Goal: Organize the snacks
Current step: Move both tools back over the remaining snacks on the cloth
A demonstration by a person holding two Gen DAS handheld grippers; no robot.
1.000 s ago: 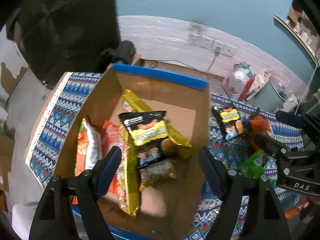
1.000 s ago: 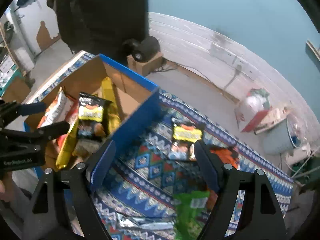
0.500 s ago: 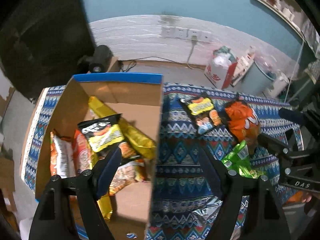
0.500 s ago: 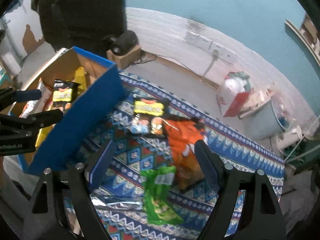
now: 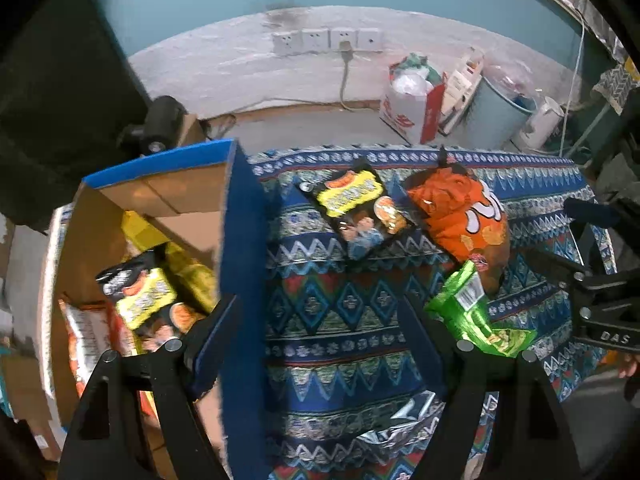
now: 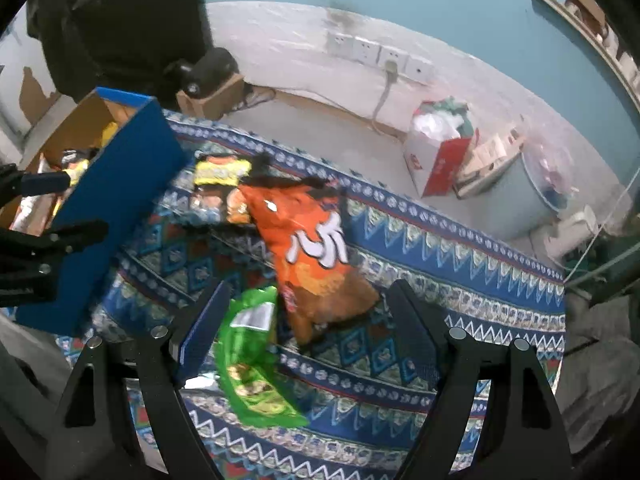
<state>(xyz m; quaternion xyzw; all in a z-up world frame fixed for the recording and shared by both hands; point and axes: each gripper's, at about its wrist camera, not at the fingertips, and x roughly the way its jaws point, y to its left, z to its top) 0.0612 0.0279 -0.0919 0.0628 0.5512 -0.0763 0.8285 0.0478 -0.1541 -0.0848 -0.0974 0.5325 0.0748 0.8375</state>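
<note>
The left tongs (image 5: 316, 320) hang wide apart and hold nothing, straddling the blue wall of the cardboard box (image 5: 240, 264). Inside the box, at about nine o'clock in the left wrist view, lie a black-and-yellow snack packet (image 5: 138, 296), a yellow packet (image 5: 192, 276) and an orange-and-white one (image 5: 86, 332). On the patterned cloth of the worktop (image 5: 332, 312) a second black-and-yellow packet (image 5: 358, 208) sits at twelve o'clock, touching the orange chip bag (image 5: 460, 216) at one o'clock. The green snack bag (image 5: 472, 312) lies at three o'clock, its top edge touching the orange bag. A silver foil packet (image 5: 396, 428) lies at five o'clock. The right tongs (image 6: 306, 320) are also spread wide and hold nothing, hovering over the green bag (image 6: 252, 356) and the lower end of the orange bag (image 6: 316, 248).
</note>
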